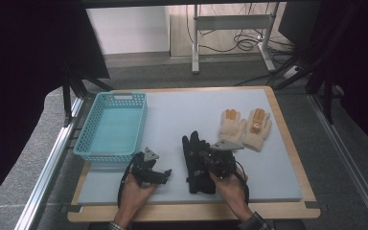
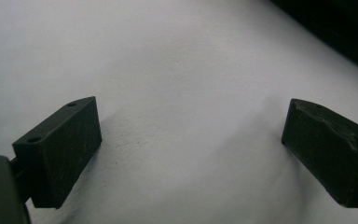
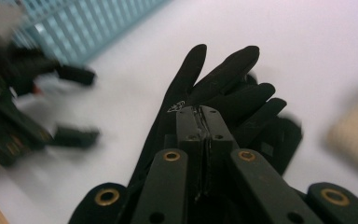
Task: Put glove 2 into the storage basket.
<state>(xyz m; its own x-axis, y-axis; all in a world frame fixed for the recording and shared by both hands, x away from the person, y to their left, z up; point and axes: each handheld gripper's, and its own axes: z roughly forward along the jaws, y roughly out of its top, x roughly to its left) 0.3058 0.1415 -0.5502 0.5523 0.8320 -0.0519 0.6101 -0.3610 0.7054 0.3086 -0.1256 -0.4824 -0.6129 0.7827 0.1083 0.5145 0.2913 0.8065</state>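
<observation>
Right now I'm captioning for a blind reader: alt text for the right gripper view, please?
The right gripper, jaws shut, points along black fabric gloves lying on a white table mat. A turquoise plastic basket sits blurred behind.

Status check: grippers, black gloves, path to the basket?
Left gripper open over bare mat. Right gripper shut above black gloves; grip unclear. Blue basket left; left gripper lies between.

One basket (image 1: 112, 125); two cream gloves (image 1: 245, 127); two black gloves (image 1: 197, 160).

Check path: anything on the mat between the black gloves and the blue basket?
Yes: the left gripper, jaws open and empty, sits on the mat between the black gloves and the blue basket. The right gripper is shut over the gloves.
</observation>
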